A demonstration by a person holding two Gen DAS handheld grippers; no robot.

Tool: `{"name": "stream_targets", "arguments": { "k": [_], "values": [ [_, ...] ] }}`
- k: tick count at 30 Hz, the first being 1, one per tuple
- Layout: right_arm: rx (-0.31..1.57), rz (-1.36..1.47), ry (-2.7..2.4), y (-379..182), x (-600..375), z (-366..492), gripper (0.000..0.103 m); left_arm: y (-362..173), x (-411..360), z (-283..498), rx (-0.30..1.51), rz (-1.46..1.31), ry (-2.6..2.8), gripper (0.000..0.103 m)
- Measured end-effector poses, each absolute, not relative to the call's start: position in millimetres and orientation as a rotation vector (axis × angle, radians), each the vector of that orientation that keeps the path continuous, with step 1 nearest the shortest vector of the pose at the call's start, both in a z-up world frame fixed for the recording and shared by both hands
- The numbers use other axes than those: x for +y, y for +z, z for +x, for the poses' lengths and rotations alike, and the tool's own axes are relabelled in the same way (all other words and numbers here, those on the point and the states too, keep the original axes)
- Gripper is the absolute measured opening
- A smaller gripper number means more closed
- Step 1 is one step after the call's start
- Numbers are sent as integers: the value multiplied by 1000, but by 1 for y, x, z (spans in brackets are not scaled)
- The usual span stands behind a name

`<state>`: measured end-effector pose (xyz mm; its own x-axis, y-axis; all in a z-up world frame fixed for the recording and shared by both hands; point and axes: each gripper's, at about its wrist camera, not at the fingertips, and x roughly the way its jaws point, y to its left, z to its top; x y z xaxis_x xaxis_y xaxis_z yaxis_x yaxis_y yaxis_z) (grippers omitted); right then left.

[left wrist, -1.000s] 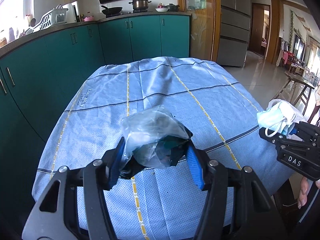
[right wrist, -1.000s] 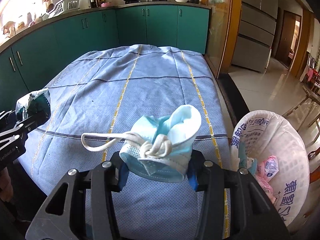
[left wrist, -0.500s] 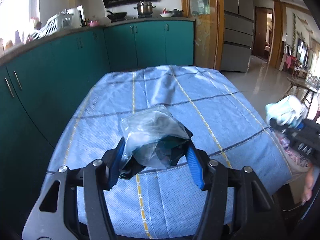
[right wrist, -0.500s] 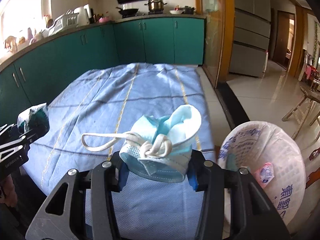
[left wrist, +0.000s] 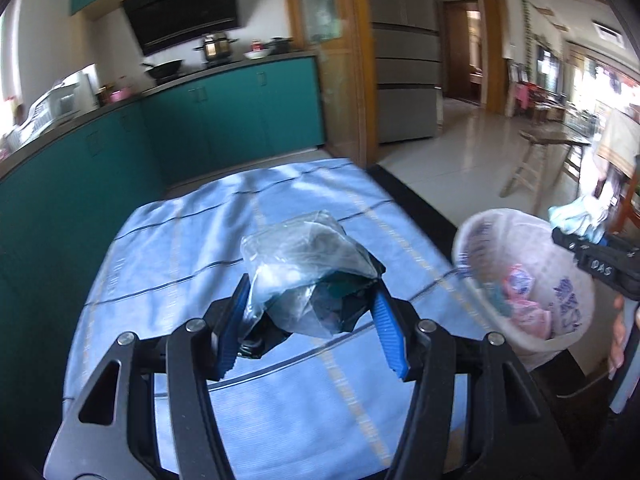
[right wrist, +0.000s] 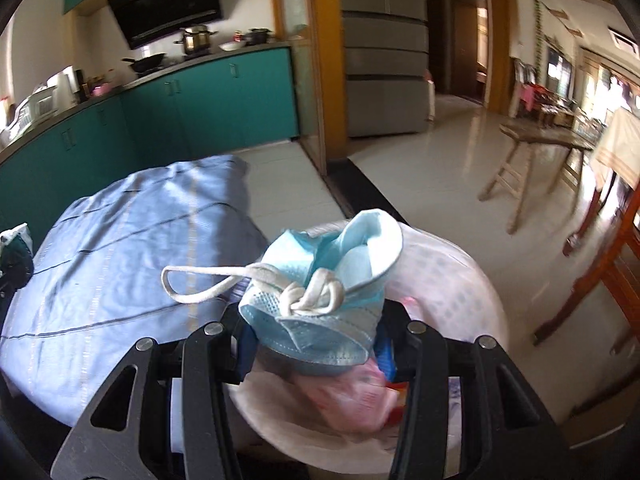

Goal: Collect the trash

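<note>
One mask [right wrist: 320,280], one wrapper [left wrist: 304,256], one bin [left wrist: 520,280]

Left gripper [left wrist: 310,320] clamps a crumpled plastic wrapper [left wrist: 304,268] above the blue-clothed surface [left wrist: 168,264], beside a lined trash bin [left wrist: 520,276].

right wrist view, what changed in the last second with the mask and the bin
The right gripper carried the blue face mask off the blue tablecloth and over the bag-lined trash bin, which went from the right edge of the view to lying right beneath it. The left gripper swung toward the bin too. Both grips are unchanged: the mask, and the clear plastic wrapper.
</note>
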<state>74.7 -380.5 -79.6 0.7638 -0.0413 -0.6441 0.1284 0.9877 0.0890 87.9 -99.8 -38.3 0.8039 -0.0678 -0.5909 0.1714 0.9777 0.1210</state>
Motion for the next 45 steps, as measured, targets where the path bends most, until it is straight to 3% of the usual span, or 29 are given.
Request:
{"name": "stream_targets", "arguments": {
  "k": [10, 13, 15, 19, 22, 25, 26, 37, 41, 45],
  "values": [
    [746, 193, -179, -117, -428, 74, 49, -64, -212, 108, 667, 250, -408, 58],
    [738, 214, -195, -120, -439, 68, 68, -75, -240, 117, 704, 257, -489, 58],
    [703, 241, -214, -116, -450, 59, 87, -82, -257, 124, 731, 255, -547, 58],
    [665, 269, -276, -108, -471, 40, 89, -93, -281, 134, 785, 206, -669, 59],
    [658, 275, -323, -105, -483, 30, 90, -99, -297, 136, 807, 188, -744, 65],
    [655, 279, -345, -102, -488, 23, 90, -101, -304, 136, 794, 200, -732, 85],
    [653, 278, -346, -100, -488, 22, 90, -101, -303, 135, 793, 203, -722, 89],
    [467, 227, -222, -50, -434, 4, 99, -53, -208, 95, 631, 235, -340, 99],
    [447, 230, -96, -29, -392, 0, 99, -24, -155, 58, 518, 253, -154, 99],
    [403, 46, -30, -8, -324, -12, 99, 2, -112, 31, 441, 233, -26, 99]
  ]
}}
